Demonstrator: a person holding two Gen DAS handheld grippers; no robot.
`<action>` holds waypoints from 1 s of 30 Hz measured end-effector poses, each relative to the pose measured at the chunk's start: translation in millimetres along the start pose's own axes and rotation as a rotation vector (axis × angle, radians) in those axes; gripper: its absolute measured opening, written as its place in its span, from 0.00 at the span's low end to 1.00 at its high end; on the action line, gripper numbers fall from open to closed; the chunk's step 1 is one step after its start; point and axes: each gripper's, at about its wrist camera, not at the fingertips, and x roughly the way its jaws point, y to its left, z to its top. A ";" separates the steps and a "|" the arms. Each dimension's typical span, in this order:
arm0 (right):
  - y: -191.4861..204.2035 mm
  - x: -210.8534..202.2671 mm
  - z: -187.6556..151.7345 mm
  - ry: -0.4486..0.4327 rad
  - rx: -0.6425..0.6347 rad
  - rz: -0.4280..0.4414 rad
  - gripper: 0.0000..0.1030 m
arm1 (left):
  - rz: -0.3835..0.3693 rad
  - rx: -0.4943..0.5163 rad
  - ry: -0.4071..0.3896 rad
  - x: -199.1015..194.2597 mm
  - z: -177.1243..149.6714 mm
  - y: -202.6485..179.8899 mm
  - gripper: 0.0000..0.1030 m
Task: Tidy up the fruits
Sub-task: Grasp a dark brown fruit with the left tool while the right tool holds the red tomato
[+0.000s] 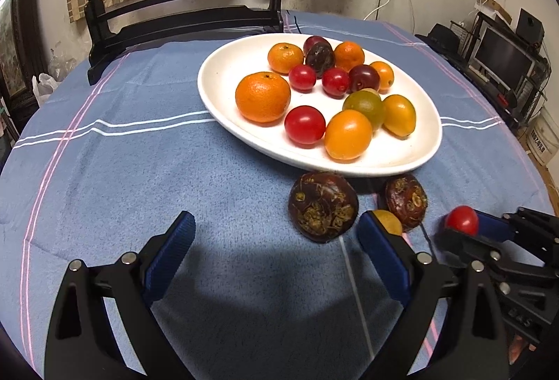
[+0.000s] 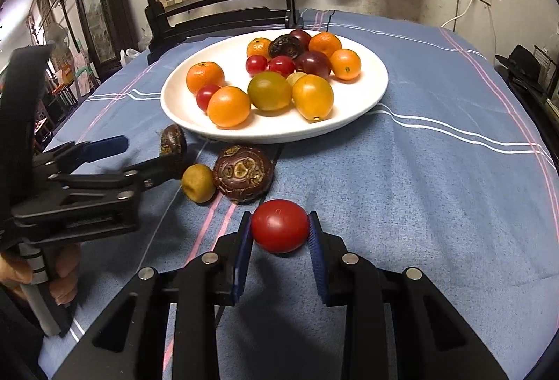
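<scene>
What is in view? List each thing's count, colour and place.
plate: one, white, on the tablecloth
tablecloth: one, blue, under the plate
mandarins: three, orange, on the plate
cherry tomatoes: three, red, on the plate
other fruits: several, orange to purple, on the plate
brown fruits: two, dark, beside the plate
yellow fruit: one, small, beside them
held tomato: one, red, in right gripper
left gripper: one, black, open above tablecloth
right gripper: one, black, shut on that tomato

A red tomato (image 2: 280, 226) is clamped between the right gripper (image 2: 280, 242) pads above the blue cloth (image 2: 419, 187); 2 dark fruits lie near the white plate (image 2: 370, 93).
</scene>
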 end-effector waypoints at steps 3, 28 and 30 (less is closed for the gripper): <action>2.9 -1.8 -0.2 -0.004 -0.011 0.011 0.31 | -0.027 -0.032 0.012 5.0 2.4 2.8 0.90; 4.1 -7.9 0.7 -0.046 -0.017 0.014 0.31 | -0.067 -0.099 0.056 11.4 8.6 3.1 0.40; 2.8 -10.1 1.2 -0.061 -0.014 0.014 0.31 | -0.055 -0.100 0.051 7.1 6.8 4.8 0.40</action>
